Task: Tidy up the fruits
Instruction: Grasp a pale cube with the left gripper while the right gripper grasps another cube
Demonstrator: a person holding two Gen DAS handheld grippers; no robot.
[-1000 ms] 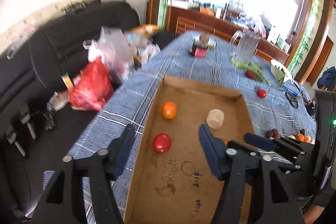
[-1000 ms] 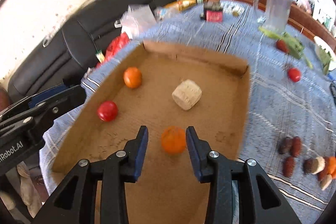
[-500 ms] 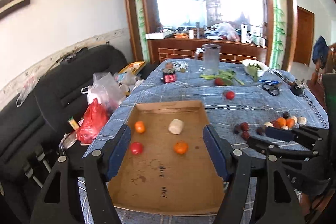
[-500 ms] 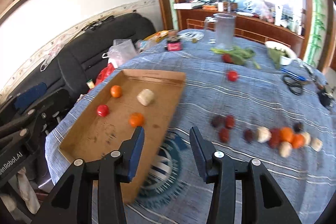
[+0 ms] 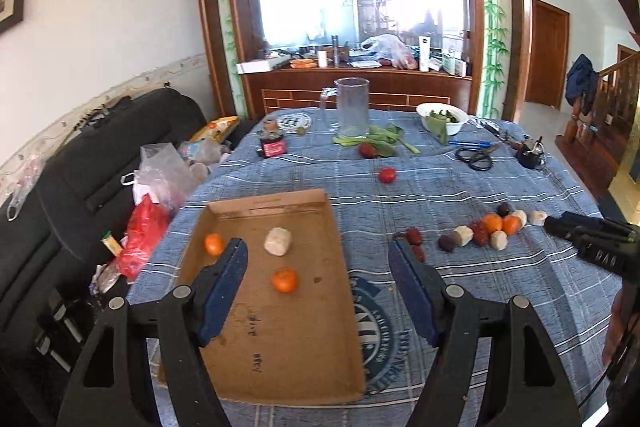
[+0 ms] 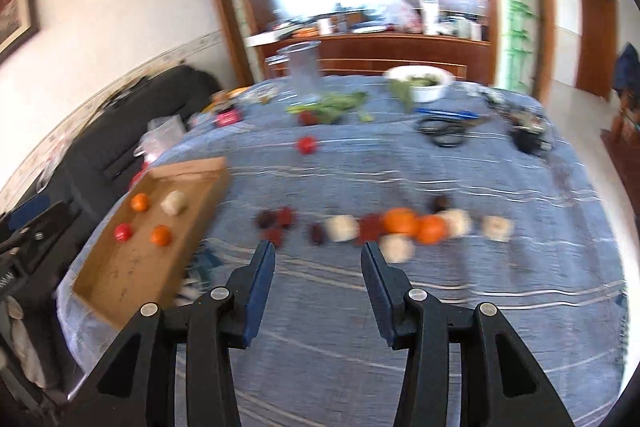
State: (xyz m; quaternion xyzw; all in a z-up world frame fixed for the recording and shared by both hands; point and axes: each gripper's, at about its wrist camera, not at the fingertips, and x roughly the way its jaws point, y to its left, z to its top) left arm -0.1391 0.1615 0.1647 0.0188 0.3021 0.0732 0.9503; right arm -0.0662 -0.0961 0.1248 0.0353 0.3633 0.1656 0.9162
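On the left, the cardboard tray (image 5: 280,347) now holds four pieces: an orange (image 5: 213,243) at its far left, a red tomato (image 6: 122,232), a pale chunk (image 5: 277,241) and a second orange (image 5: 285,279), the one the right tongs had between their jaws a second ago; it lies loose on the cardboard, so that delivery looks done. The left tongs (image 5: 319,291) have drawn back and up over the tray, jaws opening and gripping nothing; they seem free for the next pick. Further right, the right tongs (image 6: 318,275) have swung off the tray toward the row of loose fruit (image 6: 400,223) on the blue cloth (image 6: 440,327); their jaws stand partly apart and empty; most of the sorting is still ahead.
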